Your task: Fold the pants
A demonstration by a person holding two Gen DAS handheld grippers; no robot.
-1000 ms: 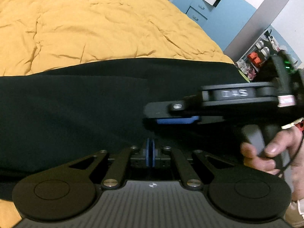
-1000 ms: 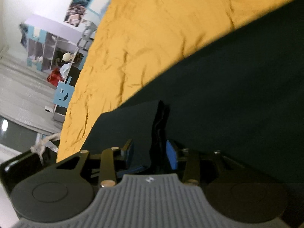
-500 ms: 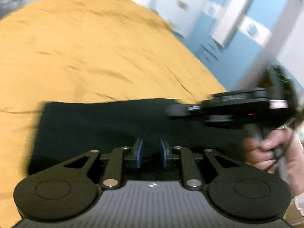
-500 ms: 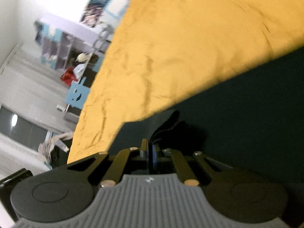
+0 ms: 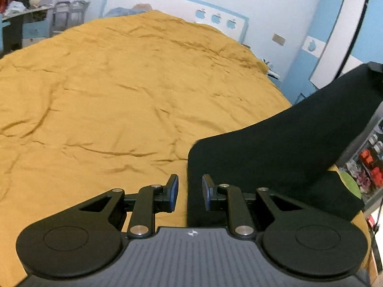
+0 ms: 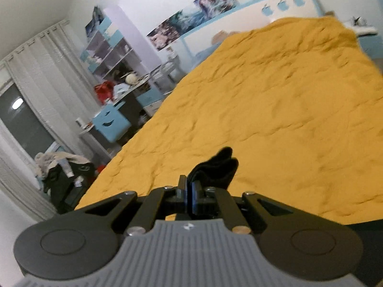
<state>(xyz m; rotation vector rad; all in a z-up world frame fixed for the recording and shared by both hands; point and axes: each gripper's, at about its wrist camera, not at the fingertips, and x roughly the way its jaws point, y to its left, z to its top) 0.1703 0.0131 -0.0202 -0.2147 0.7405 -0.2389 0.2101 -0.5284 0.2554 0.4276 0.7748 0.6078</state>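
Observation:
The black pants [image 5: 282, 148] hang lifted over the right part of the orange bed cover [image 5: 119, 91], stretched up toward the upper right in the left wrist view. My left gripper [image 5: 190, 192] is open, its blue-padded fingers apart with the pants' left edge running down between them. My right gripper [image 6: 188, 191] is shut on a bunched black corner of the pants [image 6: 215, 167], held up above the bed cover [image 6: 275, 119]. The right gripper itself is out of the left wrist view.
A white and blue headboard [image 5: 172, 9] stands at the far end of the bed. Blue and white wardrobes [image 5: 335, 38] are on the right. A cluttered desk and shelves [image 6: 115, 76] and curtains [image 6: 40, 71] stand to the left of the bed.
My left gripper went from shut to open. My right gripper closed on the pants' corner and lifted it off the bed; both views swung up toward the headboard.

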